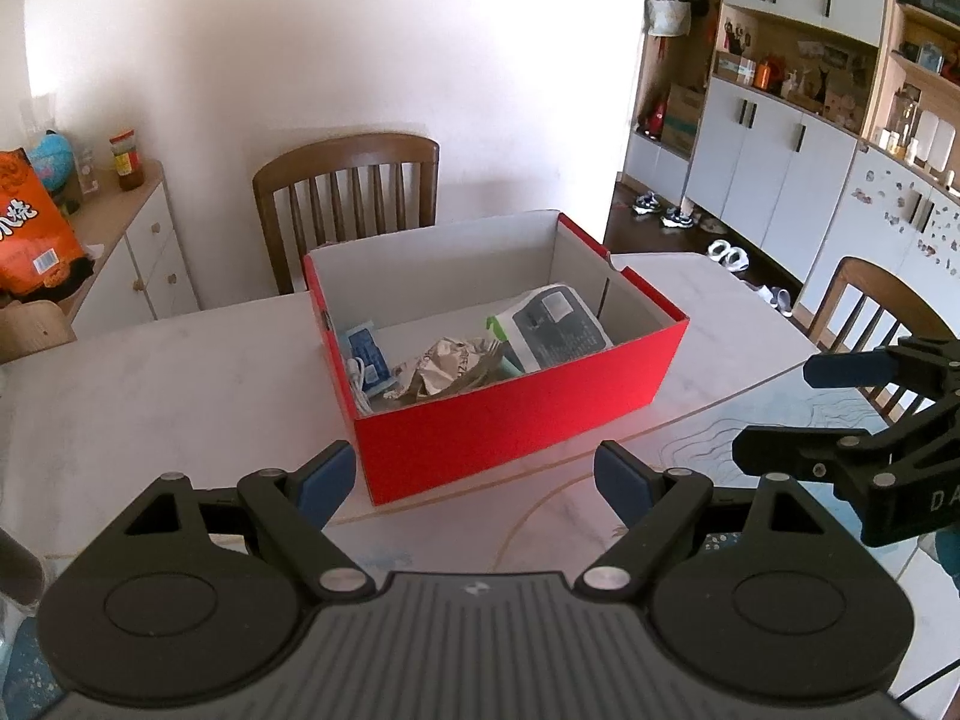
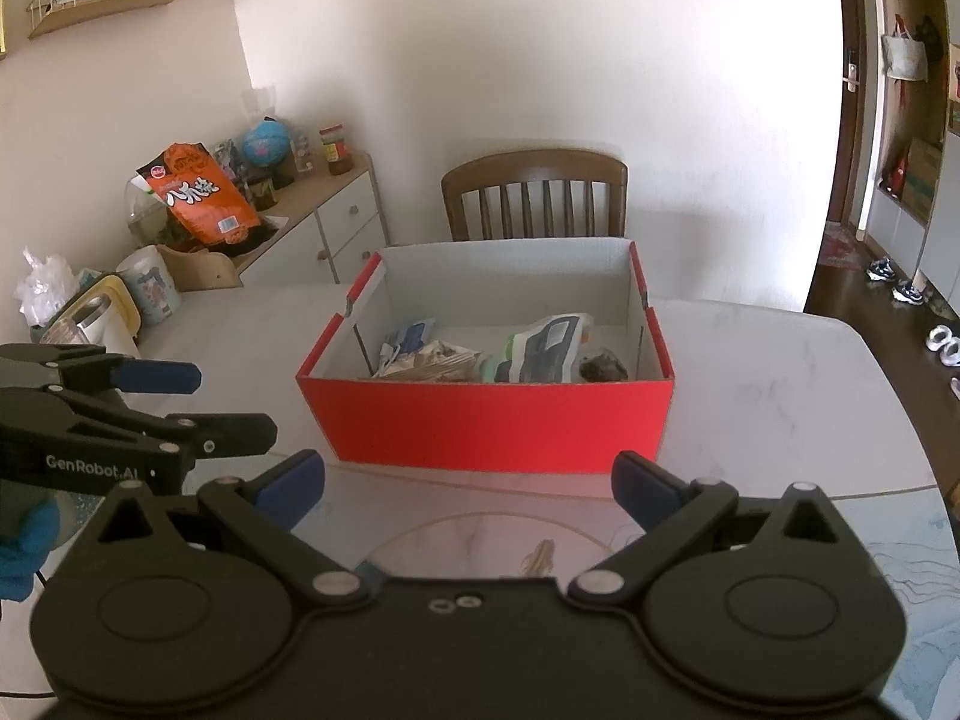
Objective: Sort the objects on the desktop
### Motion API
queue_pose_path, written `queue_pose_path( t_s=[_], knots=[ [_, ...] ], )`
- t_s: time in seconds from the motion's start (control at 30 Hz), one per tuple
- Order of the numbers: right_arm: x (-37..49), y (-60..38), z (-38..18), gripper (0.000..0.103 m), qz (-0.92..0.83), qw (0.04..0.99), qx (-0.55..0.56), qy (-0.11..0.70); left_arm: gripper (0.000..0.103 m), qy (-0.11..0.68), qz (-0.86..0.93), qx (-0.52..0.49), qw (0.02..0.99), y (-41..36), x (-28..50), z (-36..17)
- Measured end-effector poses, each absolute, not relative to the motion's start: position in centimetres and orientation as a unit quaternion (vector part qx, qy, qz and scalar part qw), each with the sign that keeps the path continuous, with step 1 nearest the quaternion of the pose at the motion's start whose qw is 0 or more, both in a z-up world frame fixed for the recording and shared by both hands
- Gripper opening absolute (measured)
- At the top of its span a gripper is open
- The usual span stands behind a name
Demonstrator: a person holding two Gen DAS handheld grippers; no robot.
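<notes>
Red cardboard box (image 1: 510,420) sits mid-tabletop (image 1: 150,372), open top up, its long axis running left-right and slightly skewed in the left wrist view. Inside lie a grey-green packet (image 1: 549,324), crumpled wrapper (image 1: 450,363) and blue sachet (image 1: 366,354). Sorting looks finished or paused. The left gripper (image 1: 474,477) and right gripper (image 2: 468,489) hover nearby, fingers spread and empty; next needs another object found.

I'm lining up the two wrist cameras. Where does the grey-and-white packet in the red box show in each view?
Left wrist view: grey-and-white packet leans in the box's right half, just right of picture centre.
Right wrist view: the packet lies right of centre inside the box.
Shared landmark: the wooden chair behind the red box.
</notes>
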State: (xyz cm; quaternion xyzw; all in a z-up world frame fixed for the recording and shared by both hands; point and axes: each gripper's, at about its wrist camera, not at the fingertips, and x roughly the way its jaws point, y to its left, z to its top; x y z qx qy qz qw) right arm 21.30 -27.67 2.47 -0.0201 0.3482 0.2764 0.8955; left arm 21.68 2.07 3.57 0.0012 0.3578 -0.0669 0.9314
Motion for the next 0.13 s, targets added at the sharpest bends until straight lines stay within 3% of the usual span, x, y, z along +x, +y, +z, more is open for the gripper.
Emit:
queue_pose_path(
  t_s=[0.13],
  knots=[
    [21.20,-27.72,2.01,0.103,0.274,0.894,-0.017,0.354,0.087,0.362,-0.067,0.000,0.930,2.17,21.47,3.35]
  ],
)
